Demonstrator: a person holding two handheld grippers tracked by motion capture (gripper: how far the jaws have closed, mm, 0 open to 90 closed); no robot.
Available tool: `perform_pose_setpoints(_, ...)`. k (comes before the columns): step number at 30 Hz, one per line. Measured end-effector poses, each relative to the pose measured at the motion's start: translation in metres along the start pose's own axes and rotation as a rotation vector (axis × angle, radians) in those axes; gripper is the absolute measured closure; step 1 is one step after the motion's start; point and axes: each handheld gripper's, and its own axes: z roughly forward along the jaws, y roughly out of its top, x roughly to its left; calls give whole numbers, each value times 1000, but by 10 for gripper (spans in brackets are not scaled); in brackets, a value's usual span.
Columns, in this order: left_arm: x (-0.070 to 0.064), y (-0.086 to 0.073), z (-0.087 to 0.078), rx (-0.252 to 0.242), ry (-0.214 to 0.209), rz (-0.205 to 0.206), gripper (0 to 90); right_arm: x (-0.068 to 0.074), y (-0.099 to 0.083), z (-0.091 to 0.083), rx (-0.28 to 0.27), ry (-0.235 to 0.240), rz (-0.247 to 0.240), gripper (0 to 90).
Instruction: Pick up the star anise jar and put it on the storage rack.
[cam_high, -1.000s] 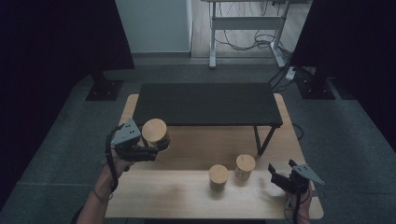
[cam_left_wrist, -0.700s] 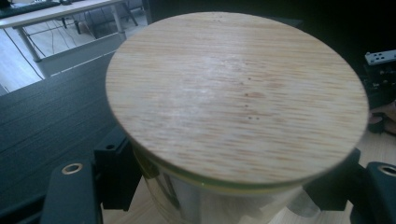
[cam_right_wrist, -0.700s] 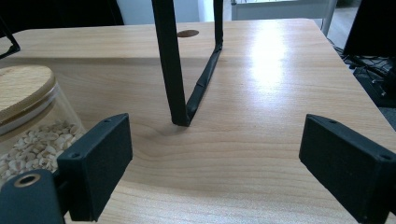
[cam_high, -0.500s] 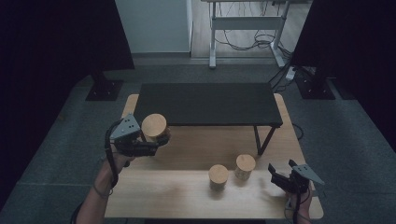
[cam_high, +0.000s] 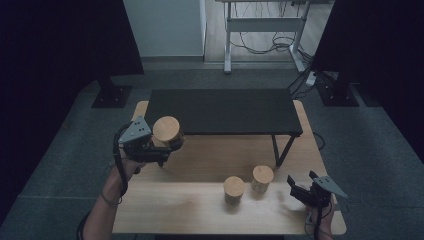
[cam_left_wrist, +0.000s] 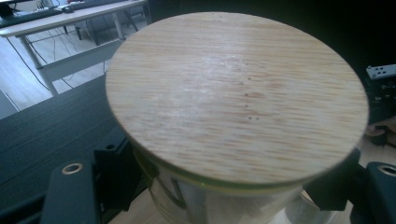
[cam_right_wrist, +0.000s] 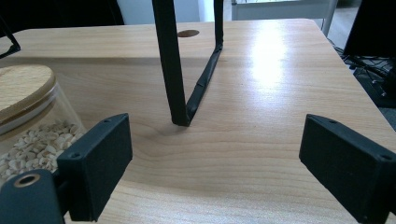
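A glass jar with a wooden lid was held off the wooden table by the left gripper, near the table's left side and just in front of the left end of the black raised shelf. In the left gripper view the round lid sat close to the camera, and the two black jaws were pressed against the glass body below it on either side, clamped on the jar. Two more wooden-lidded jars stood on the table to the right of centre: one nearer the front and another just beside it, close to the shelf's black leg. The right gripper was low over the table's front right corner, its jaws spread wide with nothing between them. In the right gripper view a jar of pale grains stood at the left edge, beside the left jaw, with the shelf leg straight ahead.
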Motion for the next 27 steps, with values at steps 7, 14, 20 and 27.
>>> perform_pose_setpoints(7,3,0,3,-3,3,-6,249,0,0,0,0,1,-2,87)
perform_pose_setpoints(14,12,2,11,-2,9,-27,249,0,0,0,0,0,-5,87)
perform_pose_setpoints(20,20,2,18,-5,15,-42,249,-1,0,-1,-1,0,-2,87)
perform_pose_setpoints(27,26,3,24,-1,31,-46,249,-2,0,-1,-2,-1,-2,87)
